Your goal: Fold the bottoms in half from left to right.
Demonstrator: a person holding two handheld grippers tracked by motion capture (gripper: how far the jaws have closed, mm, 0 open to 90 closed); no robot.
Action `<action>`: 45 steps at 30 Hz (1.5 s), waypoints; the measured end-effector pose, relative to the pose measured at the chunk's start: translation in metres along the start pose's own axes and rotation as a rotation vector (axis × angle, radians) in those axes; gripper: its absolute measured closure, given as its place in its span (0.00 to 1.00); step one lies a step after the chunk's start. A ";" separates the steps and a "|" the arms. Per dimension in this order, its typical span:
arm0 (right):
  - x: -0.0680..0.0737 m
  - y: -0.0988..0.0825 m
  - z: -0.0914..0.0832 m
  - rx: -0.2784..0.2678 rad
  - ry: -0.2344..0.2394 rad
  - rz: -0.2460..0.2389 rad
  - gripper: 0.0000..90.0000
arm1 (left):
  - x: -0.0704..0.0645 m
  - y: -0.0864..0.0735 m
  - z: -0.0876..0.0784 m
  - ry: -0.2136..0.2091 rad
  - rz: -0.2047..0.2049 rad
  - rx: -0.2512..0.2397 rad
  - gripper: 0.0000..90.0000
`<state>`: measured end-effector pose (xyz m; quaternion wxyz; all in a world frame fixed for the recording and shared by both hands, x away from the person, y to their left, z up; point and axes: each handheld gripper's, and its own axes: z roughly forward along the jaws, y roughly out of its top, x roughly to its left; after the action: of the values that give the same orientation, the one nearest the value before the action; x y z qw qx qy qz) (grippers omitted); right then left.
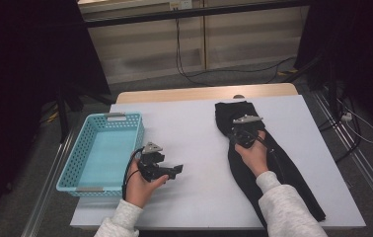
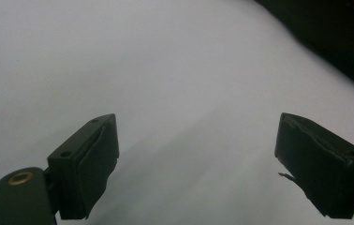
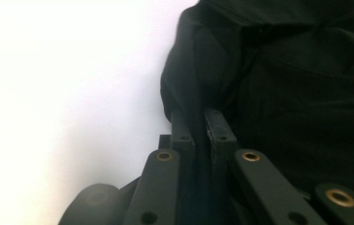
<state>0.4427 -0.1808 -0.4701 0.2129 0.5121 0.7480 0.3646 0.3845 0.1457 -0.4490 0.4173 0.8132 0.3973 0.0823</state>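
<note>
A blue basket (image 1: 106,150) sits at the left edge of the white table (image 1: 194,138). Just right of the basket, the left gripper (image 2: 198,154) hovers with jaws wide apart, empty. Well right of the basket, the right gripper (image 3: 197,123) pinches the black garment's (image 1: 268,163) edge. Likely folding; next calls for lifting the cloth.

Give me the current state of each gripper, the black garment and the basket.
left gripper: open, jaws wide apart above the white table cover, holding nothing.
right gripper: shut on the black garment's edge.
black garment: lying long and narrow on the table cover, pinched near its far end.
blue basket: upright, nothing in it.
</note>
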 end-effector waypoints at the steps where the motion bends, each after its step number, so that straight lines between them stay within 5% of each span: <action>1: 0.003 0.000 0.000 -0.001 0.010 -0.006 0.93 | 0.001 0.000 -0.001 0.002 0.000 0.000 0.15; 24: 0.124 -0.008 0.000 0.043 0.405 -0.212 0.89 | 0.007 0.008 -0.014 0.063 -0.026 -0.033 0.15; 27: 0.123 -0.008 -0.003 0.056 0.429 -0.181 0.75 | 0.008 0.008 -0.013 0.062 -0.034 -0.031 0.15; 34: 0.103 -0.005 -0.024 0.035 0.393 -0.192 0.44 | 0.010 0.009 -0.013 0.060 -0.044 -0.033 0.15; 45: 0.050 -0.019 -0.075 -0.034 0.272 -0.152 0.33 | 0.011 0.013 -0.011 0.055 -0.052 -0.042 0.15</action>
<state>0.3598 -0.1630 -0.4331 0.1453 0.3963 0.8003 0.4258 0.3943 0.1557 -0.4343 0.4253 0.7910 0.4278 0.1021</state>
